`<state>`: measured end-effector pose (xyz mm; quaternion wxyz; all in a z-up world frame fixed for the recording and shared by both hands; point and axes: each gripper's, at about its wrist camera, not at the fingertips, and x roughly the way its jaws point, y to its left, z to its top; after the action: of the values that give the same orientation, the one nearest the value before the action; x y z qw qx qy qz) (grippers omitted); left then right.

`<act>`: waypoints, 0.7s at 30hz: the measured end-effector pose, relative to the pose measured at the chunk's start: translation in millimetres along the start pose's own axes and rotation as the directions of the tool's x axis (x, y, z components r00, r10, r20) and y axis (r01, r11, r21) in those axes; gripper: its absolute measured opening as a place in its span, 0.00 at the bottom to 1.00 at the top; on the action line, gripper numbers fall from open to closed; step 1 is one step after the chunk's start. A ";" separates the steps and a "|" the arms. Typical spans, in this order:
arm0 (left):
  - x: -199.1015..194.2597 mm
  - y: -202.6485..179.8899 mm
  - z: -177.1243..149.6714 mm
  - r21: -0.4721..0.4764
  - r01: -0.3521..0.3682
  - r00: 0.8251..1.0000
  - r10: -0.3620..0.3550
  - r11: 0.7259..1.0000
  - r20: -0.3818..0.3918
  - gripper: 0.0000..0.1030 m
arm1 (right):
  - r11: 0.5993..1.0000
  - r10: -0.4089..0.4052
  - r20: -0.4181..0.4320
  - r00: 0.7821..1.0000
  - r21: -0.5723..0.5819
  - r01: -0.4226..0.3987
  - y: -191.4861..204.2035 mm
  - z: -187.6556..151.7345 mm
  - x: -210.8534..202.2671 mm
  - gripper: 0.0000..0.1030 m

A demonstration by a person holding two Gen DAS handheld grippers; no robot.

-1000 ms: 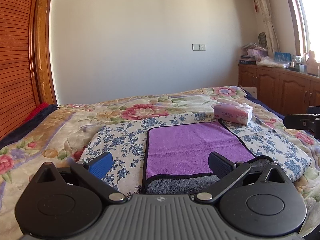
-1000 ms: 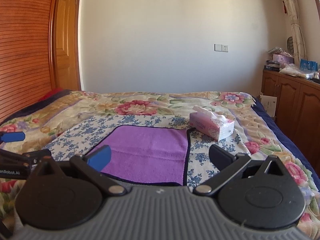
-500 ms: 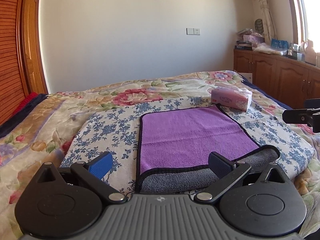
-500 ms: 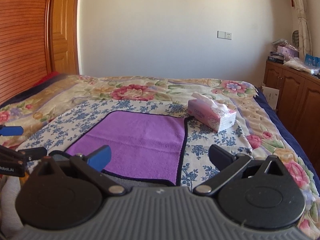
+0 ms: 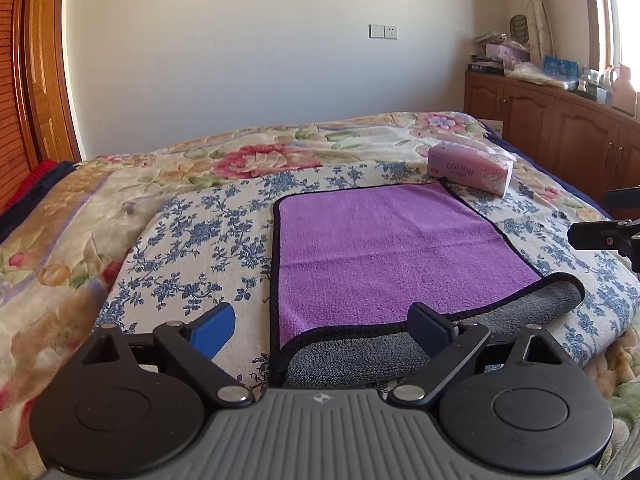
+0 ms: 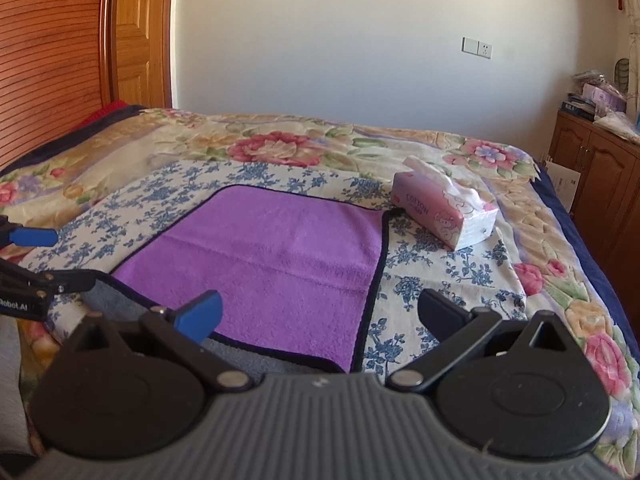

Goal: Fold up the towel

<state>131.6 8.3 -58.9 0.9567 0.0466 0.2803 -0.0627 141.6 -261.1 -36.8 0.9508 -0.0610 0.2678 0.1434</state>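
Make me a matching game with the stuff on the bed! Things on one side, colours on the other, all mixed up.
Things:
1. towel top
2. towel underside
3. tissue box
4. cloth under the towel

Colours:
A. pink
B. white with blue flowers
C. purple
D. grey

Pairs: 1-C, 2-D, 3-A, 4-B

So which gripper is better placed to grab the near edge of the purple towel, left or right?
Left, probably. The left gripper is open and straddles the purple towel's near-left corner, where the grey underside shows. The right gripper is also open, but over the towel's right edge and blue-flowered cloth.
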 end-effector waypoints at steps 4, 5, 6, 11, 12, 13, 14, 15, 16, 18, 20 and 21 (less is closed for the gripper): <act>10.4 4.9 -0.7 -0.006 0.022 0.999 -0.022 1.000 -0.040 0.88 | 1.000 0.004 -0.029 1.000 0.000 -0.004 -2.7 -0.3 8.5 1.00; 14.0 5.4 -1.3 -0.007 0.033 0.998 -0.033 0.999 -0.056 0.84 | 1.000 0.007 -0.038 0.999 0.003 -0.006 -3.8 -0.7 10.6 1.00; 17.1 6.5 -1.9 -0.011 0.038 0.997 -0.039 0.999 -0.068 0.81 | 1.000 0.010 -0.046 0.999 0.006 -0.010 -5.0 -1.3 12.8 1.00; 24.6 14.0 -2.8 -0.038 0.051 0.994 -0.055 0.998 -0.096 0.67 | 1.000 0.019 -0.068 0.998 -0.007 -0.020 -6.8 -0.9 22.2 1.00; 26.1 14.7 -2.6 -0.040 0.051 0.993 -0.055 0.998 -0.100 0.65 | 1.000 0.020 -0.074 0.997 -0.007 -0.020 -7.5 -1.0 24.3 1.00; 27.6 15.8 -2.6 -0.040 0.048 0.993 -0.052 0.998 -0.105 0.61 | 1.000 0.021 -0.081 0.996 -0.005 -0.021 -8.4 -1.2 26.9 1.00; 28.8 16.9 -3.0 -0.039 0.045 0.993 -0.049 0.998 -0.111 0.56 | 1.000 0.022 -0.089 0.996 -0.002 -0.022 -9.7 -1.7 29.0 1.00; 29.9 18.2 -3.2 -0.041 0.039 0.992 -0.044 0.998 -0.116 0.53 | 1.000 0.026 -0.100 0.995 0.003 -0.025 -10.9 -2.4 31.3 1.00; 30.9 19.4 -3.5 -0.044 0.032 0.992 -0.037 0.999 -0.121 0.51 | 1.000 0.028 -0.111 0.993 0.010 -0.028 -11.9 -3.7 33.5 1.00; 32.8 22.9 -3.7 -0.056 0.027 0.991 -0.035 0.998 -0.131 0.48 | 0.999 0.036 -0.133 0.991 0.022 -0.033 -13.8 -5.3 36.7 1.00; 33.6 24.4 -4.3 -0.065 0.024 0.990 -0.033 0.998 -0.138 0.43 | 0.999 0.044 -0.155 0.987 0.033 -0.039 -14.8 -6.8 38.7 1.00; 33.8 24.6 -4.6 -0.067 0.023 0.990 -0.032 0.998 -0.140 0.42 | 0.998 0.047 -0.163 0.986 0.038 -0.041 -14.9 -7.5 39.4 1.00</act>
<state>160.9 30.0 -79.7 0.9345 0.0160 0.3500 -0.0632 174.6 -267.3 -63.3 0.9231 -0.0503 0.3487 0.1541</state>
